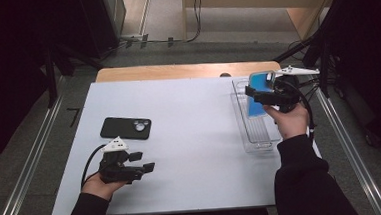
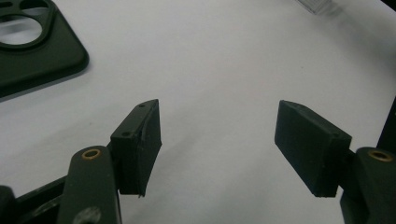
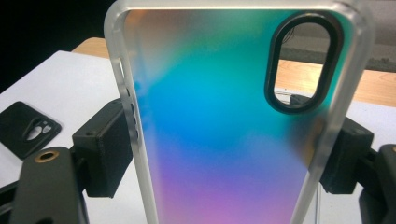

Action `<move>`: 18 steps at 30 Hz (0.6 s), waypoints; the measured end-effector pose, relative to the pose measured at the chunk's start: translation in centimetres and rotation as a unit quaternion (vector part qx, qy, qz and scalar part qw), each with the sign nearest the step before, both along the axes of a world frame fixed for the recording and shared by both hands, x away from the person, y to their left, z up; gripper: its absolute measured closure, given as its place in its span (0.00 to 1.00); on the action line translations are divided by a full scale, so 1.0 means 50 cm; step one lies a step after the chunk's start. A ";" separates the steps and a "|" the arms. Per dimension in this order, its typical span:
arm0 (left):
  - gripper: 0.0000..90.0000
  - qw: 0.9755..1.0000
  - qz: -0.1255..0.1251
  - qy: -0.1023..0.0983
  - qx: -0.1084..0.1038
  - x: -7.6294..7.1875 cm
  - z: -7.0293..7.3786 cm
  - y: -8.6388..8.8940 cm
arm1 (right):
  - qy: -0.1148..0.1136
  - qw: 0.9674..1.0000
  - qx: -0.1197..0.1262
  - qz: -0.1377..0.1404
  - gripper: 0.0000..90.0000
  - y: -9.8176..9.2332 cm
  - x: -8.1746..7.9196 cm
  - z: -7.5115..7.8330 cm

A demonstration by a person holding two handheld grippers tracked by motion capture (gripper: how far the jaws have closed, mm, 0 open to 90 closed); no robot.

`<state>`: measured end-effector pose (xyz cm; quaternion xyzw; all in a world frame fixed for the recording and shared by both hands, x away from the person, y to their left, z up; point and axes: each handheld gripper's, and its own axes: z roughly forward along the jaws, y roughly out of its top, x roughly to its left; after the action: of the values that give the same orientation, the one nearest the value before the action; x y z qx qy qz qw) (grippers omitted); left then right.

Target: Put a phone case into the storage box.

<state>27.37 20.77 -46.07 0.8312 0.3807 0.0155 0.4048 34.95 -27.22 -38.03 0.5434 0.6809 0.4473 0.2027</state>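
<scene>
The right gripper (image 1: 256, 94) pinched an iridescent phone case (image 3: 224, 121) by its two long edges and held it upright above the clear tray (image 1: 255, 133) at the table's (image 1: 195, 132) right edge, seemingly clear of it. The left gripper (image 1: 142, 160) rested near the front-left corner, jaws spread and empty, with a black phone case (image 1: 125, 128) lying just beyond it.
</scene>
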 end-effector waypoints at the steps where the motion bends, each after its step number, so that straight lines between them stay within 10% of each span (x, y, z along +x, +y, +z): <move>1: 0.35 1.000 0.000 -0.001 -0.004 0.000 0.001 0.001 | 0.002 1.000 -0.002 -0.003 0.19 0.001 0.003 -0.001; 18: 0.35 1.000 -0.003 -0.006 -0.003 -0.006 0.005 -0.003 | 0.008 1.000 -0.005 -0.026 0.19 0.006 0.116 -0.005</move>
<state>27.08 20.62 -45.80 0.8311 0.3752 0.0183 0.4100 40.78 -26.91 -38.26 0.5636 0.6702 0.4341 0.2115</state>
